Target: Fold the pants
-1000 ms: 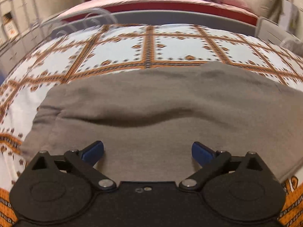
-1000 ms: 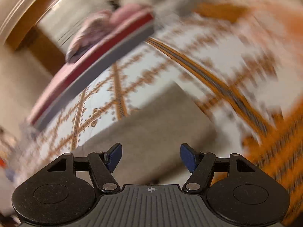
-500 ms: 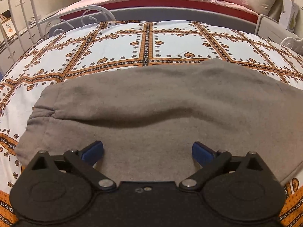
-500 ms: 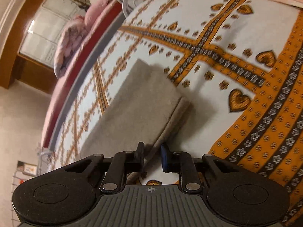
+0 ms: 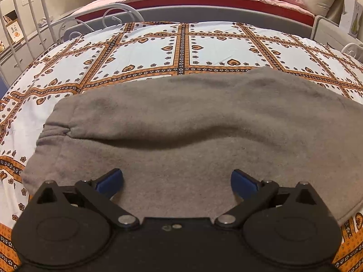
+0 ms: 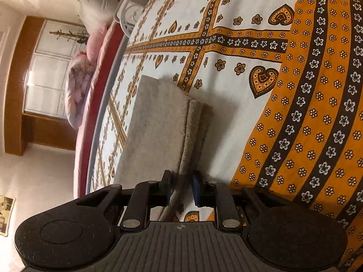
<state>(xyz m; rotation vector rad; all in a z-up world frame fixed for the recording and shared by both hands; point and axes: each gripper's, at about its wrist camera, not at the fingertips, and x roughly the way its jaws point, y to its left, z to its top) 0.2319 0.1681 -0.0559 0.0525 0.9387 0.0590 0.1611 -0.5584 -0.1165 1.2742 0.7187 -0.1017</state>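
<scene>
R gripper now nearly closed on pants cuff edge vs 1s ago wide open; L gripper unchanged, wide open, empty. Fold lift prob next.

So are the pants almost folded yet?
Partly. The gray pants already lie lengthwise on the patterned bedspread, one leg laid over the other. In hand: the right gripper has nearly closed around the pants' end edge, while the left gripper hovers wide open above the middle. Left to do: folding that long strip over into a smaller bundle.
</scene>
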